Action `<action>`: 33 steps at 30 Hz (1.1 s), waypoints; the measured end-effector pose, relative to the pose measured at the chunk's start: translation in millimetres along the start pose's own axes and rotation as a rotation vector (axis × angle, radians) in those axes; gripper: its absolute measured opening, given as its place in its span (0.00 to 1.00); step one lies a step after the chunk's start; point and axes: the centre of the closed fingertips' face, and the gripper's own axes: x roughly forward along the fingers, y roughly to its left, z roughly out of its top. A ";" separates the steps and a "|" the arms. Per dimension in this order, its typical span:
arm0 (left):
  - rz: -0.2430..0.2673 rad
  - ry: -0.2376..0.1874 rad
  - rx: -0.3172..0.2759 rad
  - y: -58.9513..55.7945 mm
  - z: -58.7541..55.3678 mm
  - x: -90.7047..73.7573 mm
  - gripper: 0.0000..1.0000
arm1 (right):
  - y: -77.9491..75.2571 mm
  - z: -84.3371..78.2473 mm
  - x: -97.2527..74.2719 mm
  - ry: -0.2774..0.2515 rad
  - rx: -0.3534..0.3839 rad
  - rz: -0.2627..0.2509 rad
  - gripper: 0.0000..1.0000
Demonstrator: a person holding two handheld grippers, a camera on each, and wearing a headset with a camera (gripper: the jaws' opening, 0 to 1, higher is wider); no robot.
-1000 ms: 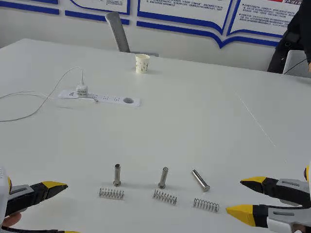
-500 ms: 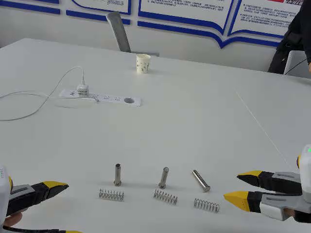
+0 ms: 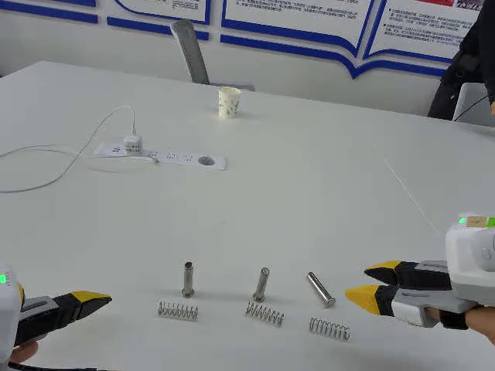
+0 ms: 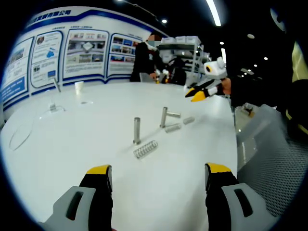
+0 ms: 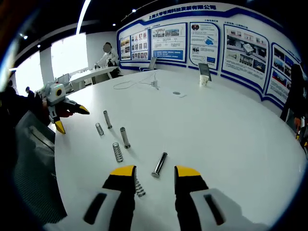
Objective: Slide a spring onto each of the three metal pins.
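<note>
Three short silver metal pins wait on the white tabletop (image 3: 309, 178), and none wears a spring yet. The left pin (image 3: 187, 278) and the middle pin (image 3: 261, 284) stand upright on their flat heads, while the right pin (image 3: 319, 288) lies on its side. A coiled wire spring lies in front of each: the left spring (image 3: 178, 311), the middle spring (image 3: 264, 313) and the right spring (image 3: 329, 328), each near its pin but apart from it.

We hold the yellow-tipped right gripper (image 3: 357, 282) just to the right of the right pin, its jaws parted a little and gripping nothing. The yellow-tipped left gripper (image 4: 159, 169) hangs well to the left of the row, jaws spread wide and empty.

We see three likely troubles. The right pin is round and could roll off if a jaw tip nudges it rather than closing on it squarely. A spring pinched too hard could buckle and flick away. The two standing pins rest on small heads, so a sideways push while threading could topple them.

The right gripper view shows the right pin lined up with the gap between its jaws and the right spring close to one tip. The head view makes clear that tips and pin are apart. The left gripper view shows both of its jaws and how wide they stand, where the head view gives us one yellow tip.
</note>
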 end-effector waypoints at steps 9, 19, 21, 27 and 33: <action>0.000 0.001 -0.001 0.2 -0.1 -0.3 0.80 | -5.2 -0.7 11.0 0.040 -0.005 -0.014 0.30; -0.001 0.003 0.000 -1.1 -0.1 -0.2 0.80 | -3.4 4.5 27.2 0.073 -0.005 -0.014 0.27; 0.000 0.002 -0.002 -1.1 -0.2 -0.7 0.80 | -3.8 4.2 30.2 0.084 -0.008 -0.019 0.26; 0.001 0.004 -0.003 -1.1 -1.6 -0.5 0.80 | -4.4 3.1 41.2 0.110 -0.003 -0.027 0.23; 0.000 0.008 -0.004 -1.2 -1.8 0.1 0.79 | -7.7 2.2 51.4 0.129 0.023 -0.048 0.21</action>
